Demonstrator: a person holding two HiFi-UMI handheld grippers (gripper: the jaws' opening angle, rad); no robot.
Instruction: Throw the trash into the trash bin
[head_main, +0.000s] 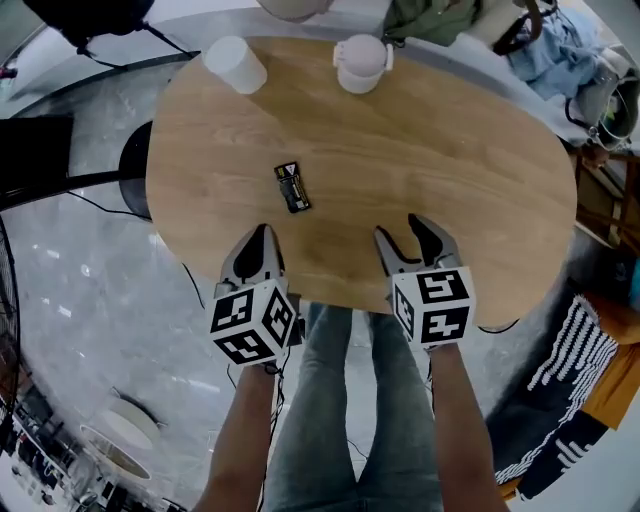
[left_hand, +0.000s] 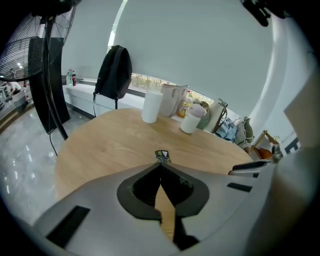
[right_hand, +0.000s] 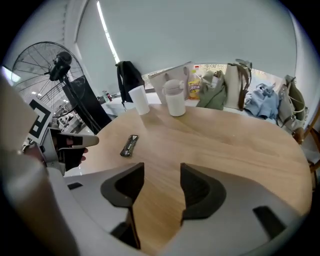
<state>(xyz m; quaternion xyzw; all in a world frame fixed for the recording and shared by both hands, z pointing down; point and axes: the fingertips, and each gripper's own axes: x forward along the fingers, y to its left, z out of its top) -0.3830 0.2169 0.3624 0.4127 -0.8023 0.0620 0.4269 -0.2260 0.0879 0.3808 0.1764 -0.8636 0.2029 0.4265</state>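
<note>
Both forearms reach forward from the lower edge of the head view, side by side, each hand carrying its tool tilted forward and down over the near edge of the oval light-wood table (head_main: 430, 150). The left gripper (head_main: 260, 235) hangs just inside that near edge; its jaws are pressed together at the tips with nothing between them, only wood grain showing through the slit behind. The right gripper (head_main: 400, 235) sits level with it, well to its right, its jaws spread wide and empty over bare wood. The small dark flat snack wrapper with pale print (head_main: 292, 187) lies on the table's middle, a little beyond and just right of the left gripper's tips, touched by neither tool. At the far edge stand a plain white paper cup (head_main: 235, 63) and a white lidded mug with a handle (head_main: 361, 63), well apart from the wrapper.
</note>
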